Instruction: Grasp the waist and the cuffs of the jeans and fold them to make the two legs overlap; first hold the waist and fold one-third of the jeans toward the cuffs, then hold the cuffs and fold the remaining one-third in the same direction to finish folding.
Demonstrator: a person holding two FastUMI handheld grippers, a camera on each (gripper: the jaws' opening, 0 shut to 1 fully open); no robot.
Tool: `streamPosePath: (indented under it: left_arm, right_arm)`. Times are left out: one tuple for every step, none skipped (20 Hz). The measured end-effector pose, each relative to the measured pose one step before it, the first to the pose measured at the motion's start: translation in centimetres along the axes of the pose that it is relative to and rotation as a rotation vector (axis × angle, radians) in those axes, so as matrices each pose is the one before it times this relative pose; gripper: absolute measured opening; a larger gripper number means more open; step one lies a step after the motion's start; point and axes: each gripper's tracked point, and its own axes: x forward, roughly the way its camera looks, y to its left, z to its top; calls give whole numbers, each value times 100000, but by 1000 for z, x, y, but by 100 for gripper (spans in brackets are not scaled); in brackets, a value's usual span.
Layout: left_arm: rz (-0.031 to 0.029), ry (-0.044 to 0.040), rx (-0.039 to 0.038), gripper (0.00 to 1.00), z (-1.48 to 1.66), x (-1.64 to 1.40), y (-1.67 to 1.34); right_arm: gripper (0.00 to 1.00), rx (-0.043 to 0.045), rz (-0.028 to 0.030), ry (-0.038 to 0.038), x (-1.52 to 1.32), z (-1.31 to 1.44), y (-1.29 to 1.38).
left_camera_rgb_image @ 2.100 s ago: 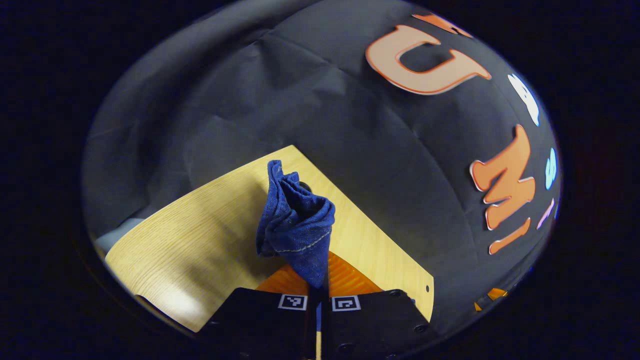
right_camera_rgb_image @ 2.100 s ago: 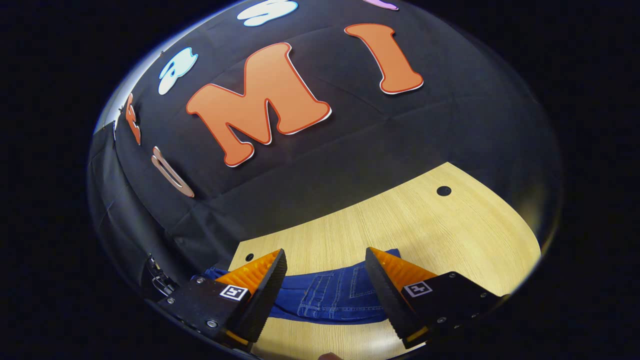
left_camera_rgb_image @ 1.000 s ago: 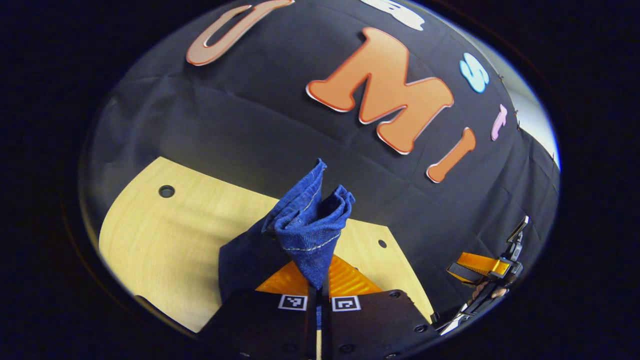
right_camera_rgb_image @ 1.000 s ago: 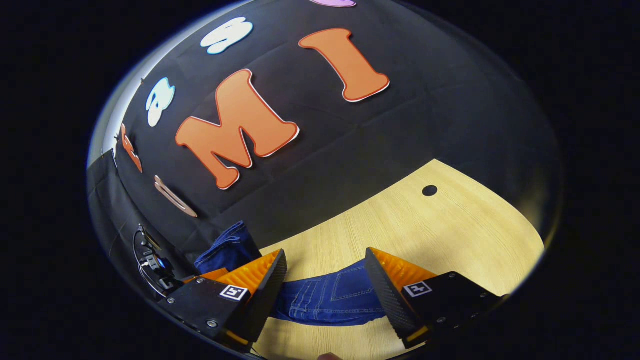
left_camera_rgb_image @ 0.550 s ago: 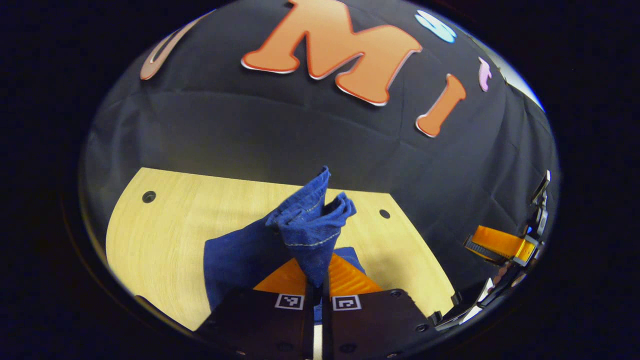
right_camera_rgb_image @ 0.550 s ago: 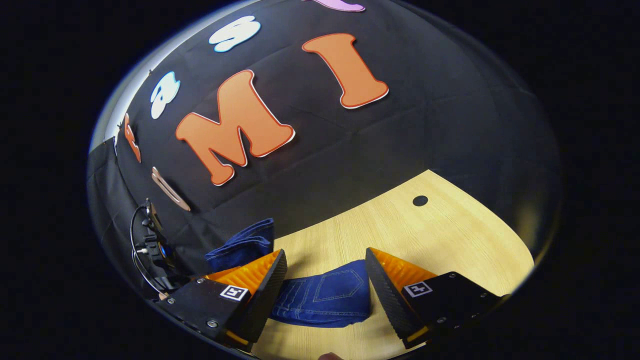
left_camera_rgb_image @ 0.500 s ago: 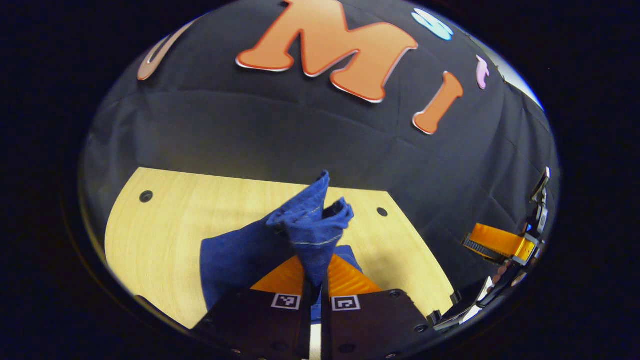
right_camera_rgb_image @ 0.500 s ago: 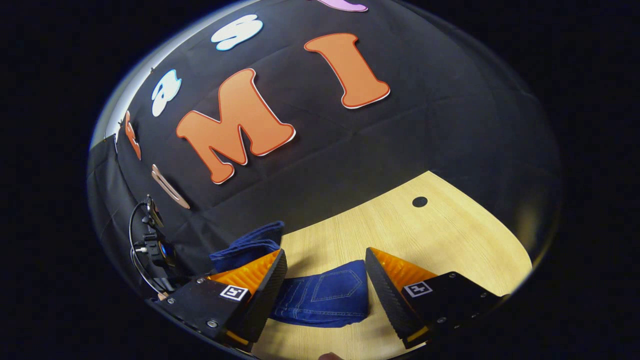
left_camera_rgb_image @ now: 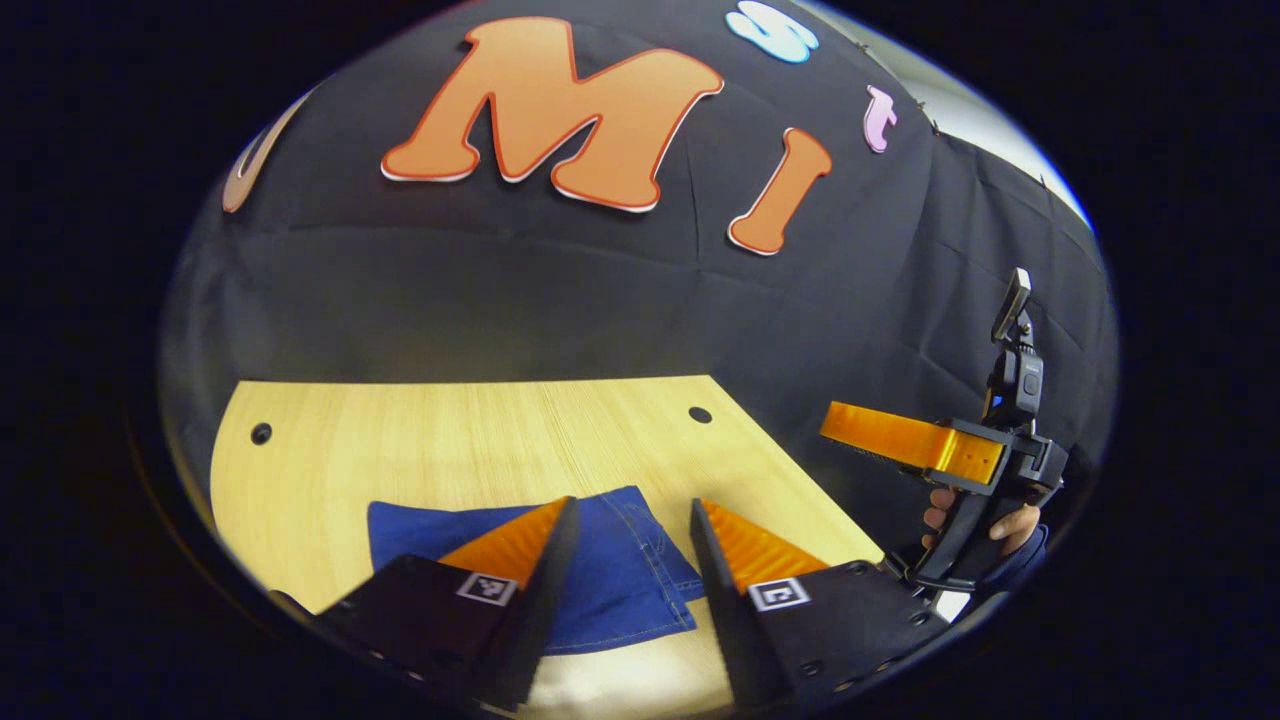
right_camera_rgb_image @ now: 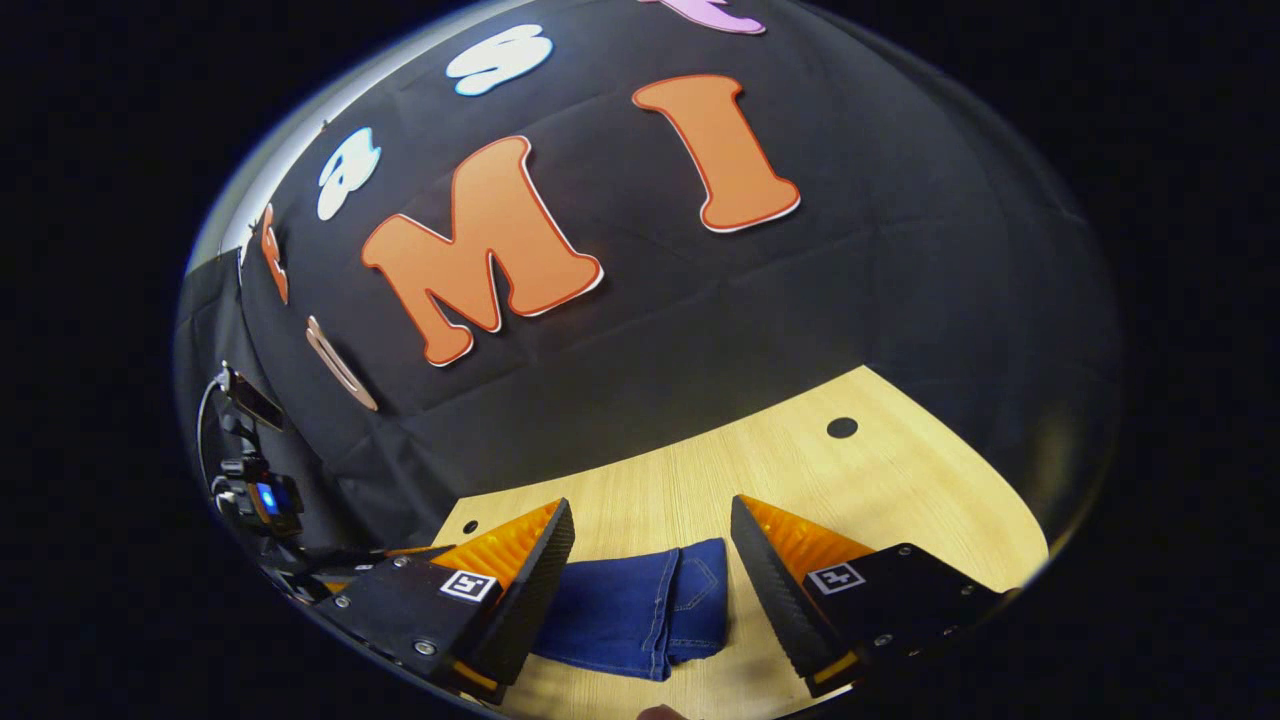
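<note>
Your left gripper (left_camera_rgb_image: 625,520) stands wide open and empty above the folded jeans (left_camera_rgb_image: 610,570) lying flat on the wooden table (left_camera_rgb_image: 450,440); your right gripper (right_camera_rgb_image: 650,520) likewise gapes empty over them.

In the left gripper view, the left gripper (left_camera_rgb_image: 628,520) has its two fingers spread apart, with nothing between them. The right gripper (left_camera_rgb_image: 880,440) shows far at the right side, held by a hand (left_camera_rgb_image: 985,515) on its handle. In the right gripper view, the right gripper (right_camera_rgb_image: 650,525) is also spread wide, gripping nothing.
</note>
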Motion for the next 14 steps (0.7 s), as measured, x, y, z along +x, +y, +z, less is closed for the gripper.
streamPosePath:
  left_arm:
    - [1661, -2407, 113, 77, 585, -665, 453]
    - [1898, -2580, -309, 83, 603, -1062, 460]
    - [1633, -2851, 78, 92, 825, -900, 484]
    - [2197, -3145, -109, 92, 690, -716, 383]
    - [1922, -3355, 522, 95, 972, -978, 767]
    - [2702, -3705, 282, 95, 921, -458, 662]
    - [2355, -3548, 621, 95, 1049, -887, 716]
    - [3987, -4663, 312, 95, 979, -892, 1038]
    - [2946, -6226, 43, 96, 1249, -888, 902]
    - [2225, -3714, 472, 96, 813, -845, 812]
    - [3014, -2121, 561, 96, 480, -784, 765]
    - [2028, -2299, 1212, 96, 327, -857, 711]
    - [2038, -1808, 907, 96, 499, -540, 639]
    - [1829, -1128, -138, 96, 156, -505, 799]
  right_arm:
    - [97, -2604, -431, -1337, 48, 255, 443]
    - [97, -2913, -624, -1278, 146, 141, 540]
    - [98, -3002, 16, -1495, 111, 236, 604]
    - [97, -2780, -243, -1449, -47, 326, 679]
    - [97, -2885, 736, -1702, 21, 382, 960]
    - [97, -2341, 179, -1877, -27, 381, 676]
    - [97, -3120, 742, -2104, 178, 616, 1001]
    - [96, -2539, -384, -1883, -151, 296, 509]
    - [97, -2575, -492, -1744, 44, 265, 560]
    - [97, -2208, -844, -1862, -103, 322, 433]
    - [100, -1656, 975, -1586, 174, 194, 846]
    - [97, -1582, 173, -1496, -147, 370, 579]
    - [97, -1761, 334, -1978, -58, 323, 493]
    - [97, -1609, -277, -1771, 190, 284, 408]
